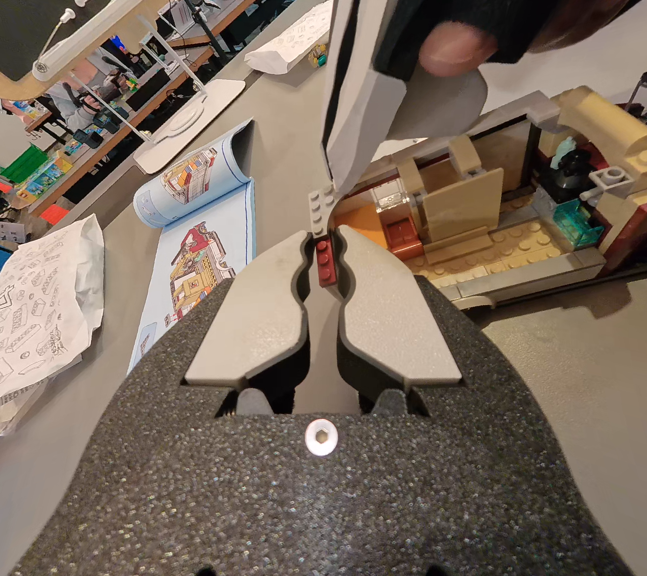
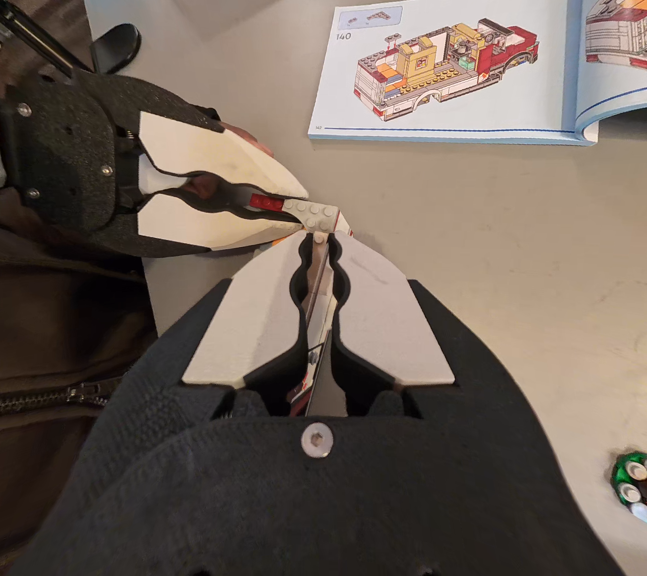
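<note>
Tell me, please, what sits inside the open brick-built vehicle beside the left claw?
Inside the brick vehicle: a tan studded floor, a tan seat, an orange block, a clear brick and a turquoise piece. The right claw covers part of it.

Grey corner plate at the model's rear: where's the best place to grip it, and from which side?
Probably the free outer edge of the grey corner plate, coming in level from the open table side. It lies flat, studs up, thin-edged; the left gripper already clamps the dark red strip behind it, and the right gripper crowds the inner side.
</note>
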### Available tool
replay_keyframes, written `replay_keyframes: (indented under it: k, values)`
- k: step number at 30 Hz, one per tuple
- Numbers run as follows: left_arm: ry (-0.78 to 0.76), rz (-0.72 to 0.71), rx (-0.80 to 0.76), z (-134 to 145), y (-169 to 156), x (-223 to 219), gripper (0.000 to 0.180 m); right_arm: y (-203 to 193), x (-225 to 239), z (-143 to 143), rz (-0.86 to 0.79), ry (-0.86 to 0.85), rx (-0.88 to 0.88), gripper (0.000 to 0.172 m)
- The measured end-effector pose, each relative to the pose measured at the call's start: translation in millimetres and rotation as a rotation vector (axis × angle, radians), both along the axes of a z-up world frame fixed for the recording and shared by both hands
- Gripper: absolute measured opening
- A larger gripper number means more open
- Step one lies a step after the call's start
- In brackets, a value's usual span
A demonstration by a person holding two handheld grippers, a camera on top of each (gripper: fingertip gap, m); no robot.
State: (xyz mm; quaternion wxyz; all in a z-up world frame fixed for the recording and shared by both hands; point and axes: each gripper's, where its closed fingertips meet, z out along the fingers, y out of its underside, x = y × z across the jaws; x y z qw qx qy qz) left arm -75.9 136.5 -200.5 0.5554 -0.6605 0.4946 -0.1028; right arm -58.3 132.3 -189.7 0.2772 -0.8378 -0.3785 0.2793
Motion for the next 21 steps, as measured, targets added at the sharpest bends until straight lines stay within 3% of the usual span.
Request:
replay_keyframes:
  k: [6,12,15,21]
  values:
    - [0.009,0.005,0.024,0,0,0,0.011,0,-1,-1,0.028,-0.021,-0.019,0.009]
    - [0.009,0.000,0.021,0,0,0,0.011,0,0,2,0.041,-0.041,0.094,0.007]
    - [0.006,0.001,0.014,-1,1,-1,0.011,0,0,8,0.037,-0.008,0.179,0.007]
    - [0.004,0.002,0.009,-1,2,-1,0.011,7,13,19,-0.051,0.108,0.178,0.007]
